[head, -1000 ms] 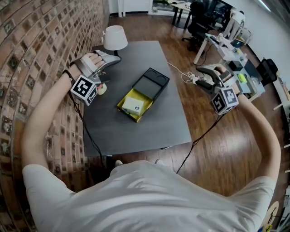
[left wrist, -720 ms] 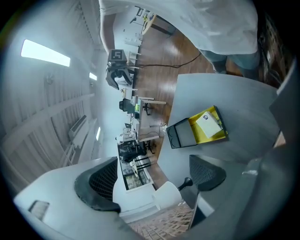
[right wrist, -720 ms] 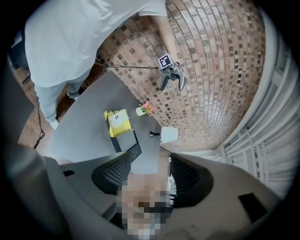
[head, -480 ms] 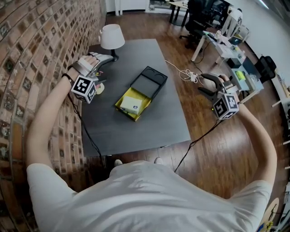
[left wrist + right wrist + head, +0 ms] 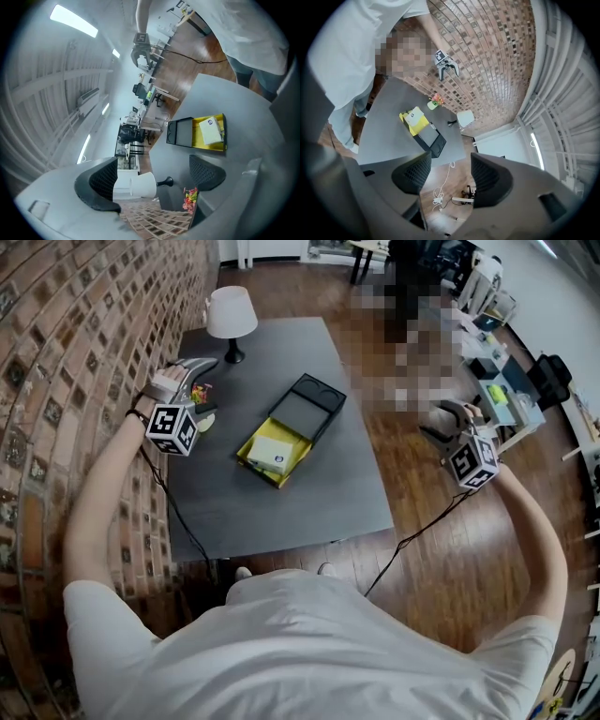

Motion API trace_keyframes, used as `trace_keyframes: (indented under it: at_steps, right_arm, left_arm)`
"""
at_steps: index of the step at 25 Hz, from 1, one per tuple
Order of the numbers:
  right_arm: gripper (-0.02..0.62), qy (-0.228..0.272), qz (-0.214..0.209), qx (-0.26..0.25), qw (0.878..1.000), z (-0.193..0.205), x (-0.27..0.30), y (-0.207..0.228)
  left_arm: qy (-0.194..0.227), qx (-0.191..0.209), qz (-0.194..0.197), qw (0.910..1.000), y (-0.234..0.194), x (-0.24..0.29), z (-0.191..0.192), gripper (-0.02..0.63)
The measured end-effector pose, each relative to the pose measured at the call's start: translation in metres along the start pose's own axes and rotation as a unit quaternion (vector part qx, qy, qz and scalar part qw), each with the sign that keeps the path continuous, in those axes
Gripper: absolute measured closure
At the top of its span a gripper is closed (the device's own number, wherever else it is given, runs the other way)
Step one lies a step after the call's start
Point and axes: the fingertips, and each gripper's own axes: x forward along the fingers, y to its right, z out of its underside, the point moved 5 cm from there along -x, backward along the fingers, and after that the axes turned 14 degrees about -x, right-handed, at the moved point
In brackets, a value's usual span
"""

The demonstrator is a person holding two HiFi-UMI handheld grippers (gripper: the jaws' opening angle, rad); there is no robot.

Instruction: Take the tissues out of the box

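No legible text, brand or numeral found in any view. Tissue pack [image 5: 273, 455] in yellow box [image 5: 248, 448]: small round blue mark on top, too small to read. Left marker cube [image 5: 172, 428] and right marker cube [image 5: 472, 463]: black-and-white square patterns only.

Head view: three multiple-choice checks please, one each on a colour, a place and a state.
1. The table lamp's shade is: A white; B red; C black.
2. The white tissue pack lies: A beside the lamp; B in the box's yellow tray; C on the wooden floor.
3. The box's black lid is: A shut; B missing; C open, laid back on the dark grey table.
A: pale shade against the dark top. B: yellow shows round the pack. C: tray uncovered.
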Motion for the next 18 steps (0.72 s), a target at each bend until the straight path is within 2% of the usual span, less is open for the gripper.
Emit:
trace_keyframes:
  at_steps: [6,10,14,18]
  right_arm:
    - [0.313,0.005,-0.024,0.060,0.998,0.007,0.011,-0.005]
    - [0.311,0.014,-0.039,0.080,0.996,0.010,0.023,-0.012]
    - [0.311,0.021,-0.057,0.089,0.994,0.005,0.034,-0.017]
    - [0.311,0.033,-0.076,0.093,0.992,0.000,0.052,-0.023]
  left_arm:
    - [0.000,-0.064,-0.019,0.9978,0.006,-0.005,0.010,0.123]
    - [-0.008,-0.107,-0.036,0.9936,0.009,-0.013,0.023,0.123]
    - [-0.023,-0.133,-0.037,0.9901,0.020,-0.023,0.038,0.123]
    - [-0.028,-0.175,-0.044,0.9833,0.029,-0.033,0.046,0.123]
